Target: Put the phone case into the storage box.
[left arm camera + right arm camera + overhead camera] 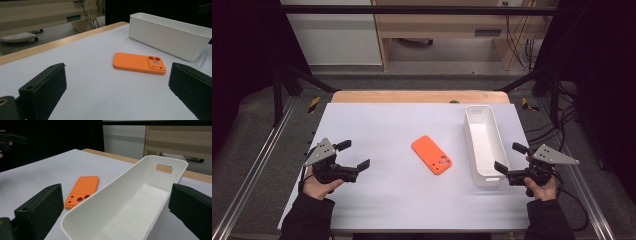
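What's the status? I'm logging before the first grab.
Left claw open, empty. Right claw open, at bin end. Orange case flat beside bin, untouched. Path clear.

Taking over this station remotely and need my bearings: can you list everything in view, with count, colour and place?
phone case: one, orange, lying flat mid-table, camera cutouts toward the person.
bin: one, white, long, empty, right of the case, apart from it.
table: one, white top with wooden far edge.
rails: two, metal, on the floor either side of the table.
left claw: one, black, jaws open, over the table's left part, pointed toward the case.
right claw: one, black, jaws open, at the bin's near end.
hands: two, dark sleeves, at the near edge.
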A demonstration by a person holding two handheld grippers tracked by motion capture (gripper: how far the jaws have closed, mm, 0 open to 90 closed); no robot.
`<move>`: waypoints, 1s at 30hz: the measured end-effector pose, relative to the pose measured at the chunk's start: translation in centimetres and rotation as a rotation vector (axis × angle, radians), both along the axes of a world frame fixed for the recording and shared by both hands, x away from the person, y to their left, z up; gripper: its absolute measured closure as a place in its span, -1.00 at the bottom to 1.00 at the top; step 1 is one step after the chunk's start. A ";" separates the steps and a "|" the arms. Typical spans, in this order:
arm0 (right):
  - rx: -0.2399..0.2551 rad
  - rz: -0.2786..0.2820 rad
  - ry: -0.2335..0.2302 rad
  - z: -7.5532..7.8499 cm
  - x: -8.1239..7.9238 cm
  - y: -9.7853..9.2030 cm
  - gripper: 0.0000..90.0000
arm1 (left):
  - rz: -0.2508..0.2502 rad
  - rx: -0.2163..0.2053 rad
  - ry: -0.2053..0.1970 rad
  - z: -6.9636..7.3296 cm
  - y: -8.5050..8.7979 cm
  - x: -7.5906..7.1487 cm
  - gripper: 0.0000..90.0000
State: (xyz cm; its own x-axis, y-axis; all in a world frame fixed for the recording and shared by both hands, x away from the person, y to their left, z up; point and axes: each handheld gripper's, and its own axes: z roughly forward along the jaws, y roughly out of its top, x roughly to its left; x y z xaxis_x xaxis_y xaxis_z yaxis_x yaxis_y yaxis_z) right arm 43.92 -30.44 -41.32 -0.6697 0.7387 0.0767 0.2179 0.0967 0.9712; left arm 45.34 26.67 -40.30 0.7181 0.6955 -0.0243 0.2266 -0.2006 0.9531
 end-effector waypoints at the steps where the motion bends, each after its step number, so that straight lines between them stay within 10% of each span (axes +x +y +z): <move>1: -0.001 -0.001 0.002 0.0 0.0 0.0 -0.99 | 0.003 0.000 0.001 0.1 -0.1 0.0 -0.98; 30: -0.023 0.006 0.003 0.0 -0.1 0.1 -0.99 | -0.033 0.069 0.024 1.8 -4.4 1.3 -0.98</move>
State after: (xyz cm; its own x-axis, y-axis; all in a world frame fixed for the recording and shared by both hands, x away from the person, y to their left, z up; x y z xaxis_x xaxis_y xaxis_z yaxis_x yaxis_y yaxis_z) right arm 43.84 -30.34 -41.28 -0.6742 0.7359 0.0618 0.2203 0.1205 0.9680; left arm 46.67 22.27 -38.47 0.7403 0.6722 0.0055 0.2415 -0.2735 0.9310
